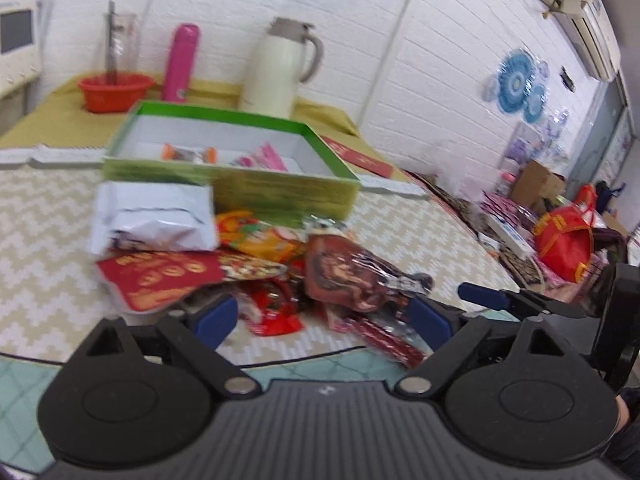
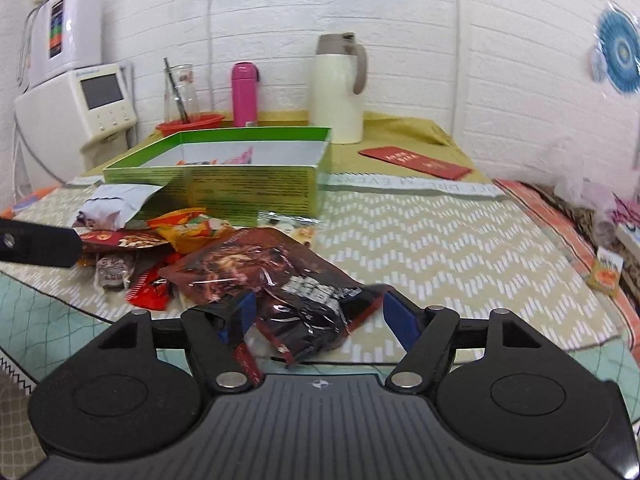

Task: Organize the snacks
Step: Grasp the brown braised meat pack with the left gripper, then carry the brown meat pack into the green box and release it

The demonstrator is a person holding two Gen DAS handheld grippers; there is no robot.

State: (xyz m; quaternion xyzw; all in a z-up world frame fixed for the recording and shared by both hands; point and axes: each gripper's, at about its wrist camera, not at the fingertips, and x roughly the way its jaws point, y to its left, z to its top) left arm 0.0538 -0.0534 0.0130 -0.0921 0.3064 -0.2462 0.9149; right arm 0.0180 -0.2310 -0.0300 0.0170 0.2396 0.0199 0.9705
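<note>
Green box (image 2: 224, 184) stands behind the snack pile (image 2: 192, 248), where left gripper (image 1: 320, 316) and right gripper (image 2: 320, 316) gape wide, gripping nothing.

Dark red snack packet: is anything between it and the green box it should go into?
Yes. The orange packet and a clear wrapper lie between the dark red snack packet and the green box, whose near wall faces it.

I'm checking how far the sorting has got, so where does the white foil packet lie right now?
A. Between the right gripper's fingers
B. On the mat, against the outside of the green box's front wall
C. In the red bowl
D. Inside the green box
B: the white foil packet lies on the mat beside the snack pile, against the front wall of the green box, not inside it.
</note>
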